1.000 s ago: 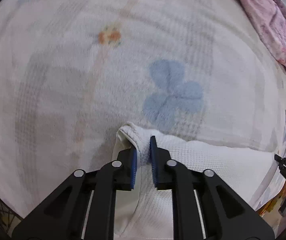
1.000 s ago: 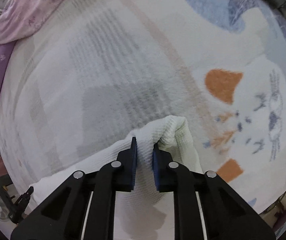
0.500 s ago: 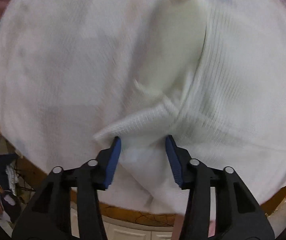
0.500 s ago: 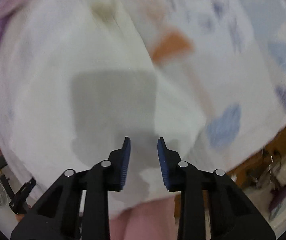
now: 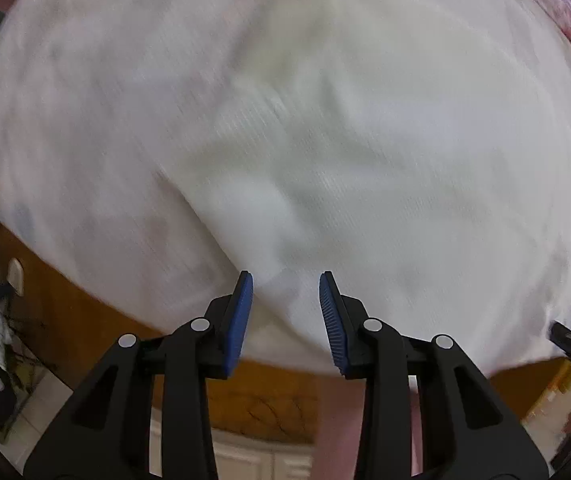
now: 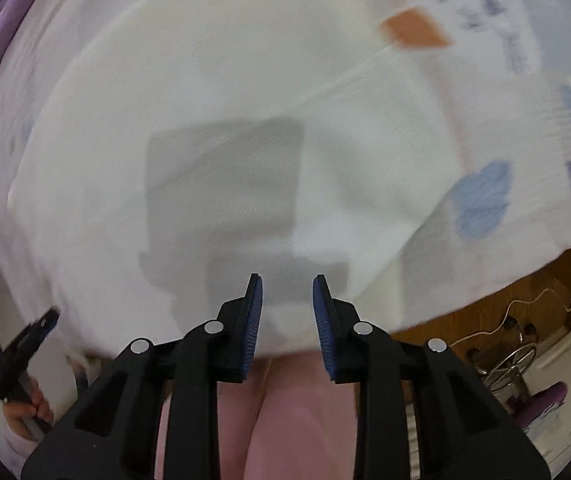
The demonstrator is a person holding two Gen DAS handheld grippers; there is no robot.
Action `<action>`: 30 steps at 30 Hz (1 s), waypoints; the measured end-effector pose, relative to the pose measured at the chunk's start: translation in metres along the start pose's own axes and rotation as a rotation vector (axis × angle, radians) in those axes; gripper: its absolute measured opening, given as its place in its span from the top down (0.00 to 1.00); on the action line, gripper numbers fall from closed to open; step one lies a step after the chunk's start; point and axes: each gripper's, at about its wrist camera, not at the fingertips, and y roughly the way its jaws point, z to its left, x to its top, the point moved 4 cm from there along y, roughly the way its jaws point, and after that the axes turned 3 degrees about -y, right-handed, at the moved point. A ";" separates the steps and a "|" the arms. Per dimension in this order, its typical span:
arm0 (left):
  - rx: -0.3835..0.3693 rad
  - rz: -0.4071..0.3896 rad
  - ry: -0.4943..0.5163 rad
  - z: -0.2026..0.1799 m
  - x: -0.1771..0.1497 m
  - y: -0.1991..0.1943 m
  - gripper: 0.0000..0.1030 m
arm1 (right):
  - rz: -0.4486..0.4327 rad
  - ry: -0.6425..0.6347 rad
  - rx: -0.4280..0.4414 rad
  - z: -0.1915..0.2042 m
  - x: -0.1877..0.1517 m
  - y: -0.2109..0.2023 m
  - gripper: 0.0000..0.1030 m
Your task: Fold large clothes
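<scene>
Below the left gripper (image 5: pixel 285 286), jaws parted, just narrowing, empty, the white waffle-weave garment (image 5: pixel 365 160) lies folded on the bed, while the right gripper (image 6: pixel 287 290), jaws apart and gripping nothing, hangs above its near edge.

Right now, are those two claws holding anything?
Nothing. Both the left gripper and right gripper are open above the white garment.
</scene>
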 end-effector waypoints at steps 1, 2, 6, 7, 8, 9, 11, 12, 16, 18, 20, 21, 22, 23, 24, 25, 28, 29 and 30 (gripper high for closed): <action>-0.011 0.038 -0.013 -0.004 -0.012 0.008 0.66 | 0.039 0.001 0.002 0.001 -0.004 0.007 0.75; -0.029 0.081 -0.037 -0.009 -0.025 0.015 0.66 | 0.073 0.015 0.014 0.017 -0.004 0.018 0.71; -0.157 0.191 -0.154 -0.021 -0.059 0.027 0.42 | 0.167 0.103 0.148 0.022 -0.025 0.039 0.56; -0.191 0.202 -0.179 -0.026 -0.063 0.031 0.38 | 0.173 0.096 0.134 0.025 -0.023 0.039 0.54; -0.224 0.208 -0.198 -0.033 -0.063 0.036 0.37 | 0.178 0.077 0.107 0.023 -0.026 0.042 0.52; -0.240 0.222 -0.213 -0.040 -0.060 0.041 0.36 | 0.185 0.065 0.096 0.025 -0.027 0.044 0.51; -0.276 0.252 -0.280 -0.053 -0.058 0.056 0.37 | 0.196 0.060 0.101 0.036 -0.032 0.044 0.50; -0.318 0.238 -0.320 -0.063 -0.055 0.062 0.39 | 0.199 0.059 0.107 0.035 -0.034 0.044 0.48; -0.322 0.202 -0.379 -0.066 -0.039 0.063 0.60 | 0.209 0.074 0.130 0.034 -0.023 0.040 0.39; -0.304 0.171 -0.355 -0.067 -0.038 0.052 0.76 | 0.222 0.100 0.175 0.034 -0.022 0.039 0.37; -0.295 0.148 -0.317 -0.070 -0.039 0.039 0.84 | 0.246 0.123 0.237 0.041 -0.021 0.043 0.37; -0.300 0.138 -0.311 -0.070 -0.039 0.034 0.87 | 0.256 0.131 0.247 0.042 -0.018 0.045 0.37; -0.309 0.127 -0.310 -0.069 -0.039 0.028 0.89 | 0.268 0.141 0.255 0.041 -0.020 0.048 0.37; -0.315 0.117 -0.309 -0.068 -0.041 0.024 0.89 | 0.274 0.150 0.262 0.044 -0.023 0.050 0.37; -0.318 0.108 -0.304 -0.069 -0.044 0.020 0.90 | 0.281 0.162 0.278 0.045 -0.022 0.053 0.37; -0.320 0.096 -0.291 -0.067 -0.046 0.009 0.90 | 0.288 0.167 0.286 0.045 -0.022 0.055 0.37; -0.305 0.068 -0.232 -0.065 -0.053 -0.014 0.90 | 0.317 0.166 0.278 0.044 -0.024 0.063 0.37; -0.290 0.074 -0.218 -0.066 -0.052 -0.014 0.90 | 0.319 0.162 0.276 0.046 -0.025 0.066 0.37; -0.281 0.087 -0.220 -0.070 -0.050 -0.007 0.90 | 0.319 0.161 0.280 0.047 -0.024 0.068 0.37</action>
